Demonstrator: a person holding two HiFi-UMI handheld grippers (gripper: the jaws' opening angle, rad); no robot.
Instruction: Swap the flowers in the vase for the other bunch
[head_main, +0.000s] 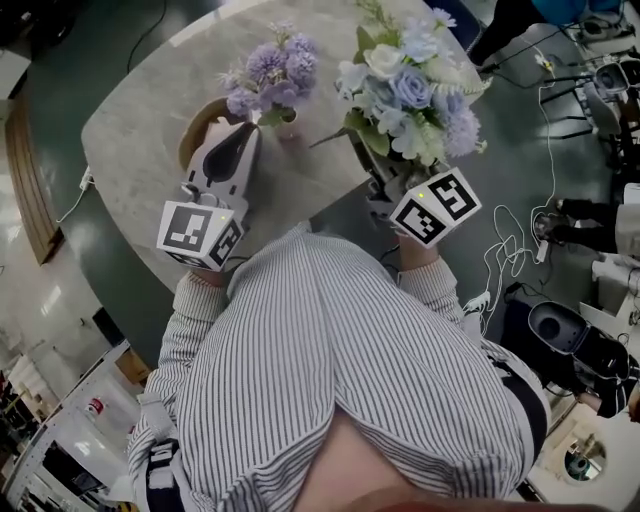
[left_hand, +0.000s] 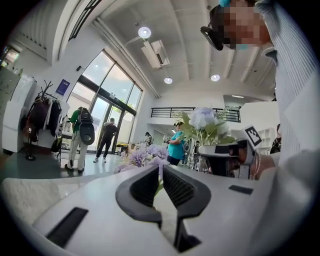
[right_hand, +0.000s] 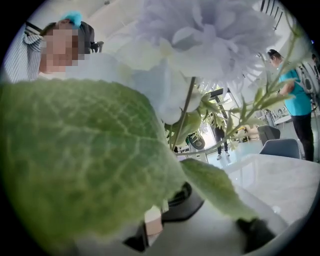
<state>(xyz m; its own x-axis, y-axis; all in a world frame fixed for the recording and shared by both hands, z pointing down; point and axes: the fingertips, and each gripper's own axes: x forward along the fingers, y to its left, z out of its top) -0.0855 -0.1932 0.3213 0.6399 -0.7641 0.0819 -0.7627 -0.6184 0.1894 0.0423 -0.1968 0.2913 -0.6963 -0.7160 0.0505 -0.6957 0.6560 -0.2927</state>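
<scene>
A purple bunch (head_main: 268, 72) stands at the table's middle, with a bit of pale pink vase (head_main: 290, 128) showing under it. My left gripper (head_main: 252, 130) reaches level to the bunch's base. In the left gripper view its jaws (left_hand: 160, 169) are shut on a thin green stem, and the purple blooms (left_hand: 142, 156) rise just past them. The blue-and-white bunch (head_main: 410, 80) stands upright over my right gripper (head_main: 385, 178), which is shut on its stems. In the right gripper view a big green leaf (right_hand: 85, 160) and a pale bloom (right_hand: 200, 35) hide most of the jaws.
The marble table (head_main: 150, 110) has a round wooden bowl (head_main: 195, 128) at the left gripper's left. Its near edge runs just ahead of my striped shirt. Cables (head_main: 505, 250) and equipment lie on the floor to the right. People (left_hand: 77, 140) stand far off.
</scene>
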